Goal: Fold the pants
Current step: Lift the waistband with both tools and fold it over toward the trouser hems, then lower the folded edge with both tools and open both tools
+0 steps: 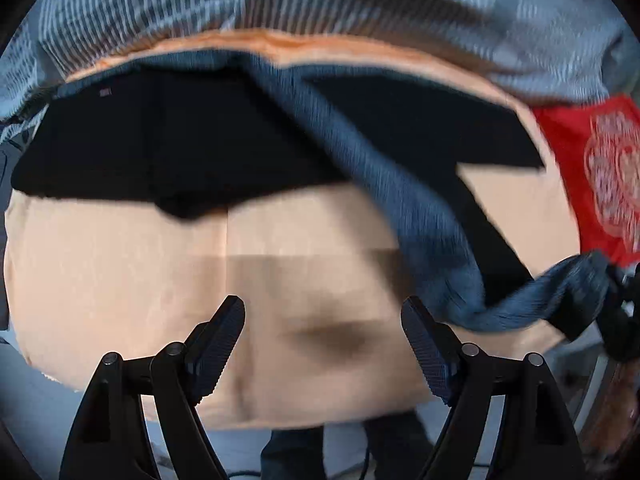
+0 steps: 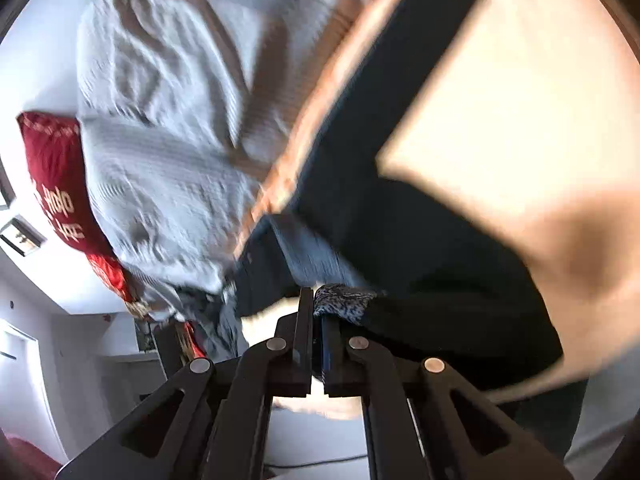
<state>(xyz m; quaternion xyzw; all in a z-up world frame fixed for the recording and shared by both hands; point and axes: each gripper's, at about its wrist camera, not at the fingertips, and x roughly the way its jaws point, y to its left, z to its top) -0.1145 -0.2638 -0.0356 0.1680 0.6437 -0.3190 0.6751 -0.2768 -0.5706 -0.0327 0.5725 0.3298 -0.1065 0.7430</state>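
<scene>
Bedding is seen first: a peach sheet (image 1: 120, 280) is spread over the bed, with a striped grey quilt (image 1: 160, 4) bunched beyond it and a red cushion (image 1: 592, 168) at the side. Black pants (image 1: 180, 148) are laid on the sheet, one leg twisted (its blue-grey inside shown) and lifted. That leg's hem is pinched in the right hand-held gripper (image 2: 317, 300). The left hand-held gripper (image 1: 323, 312) is held spread and empty above the sheet.
</scene>
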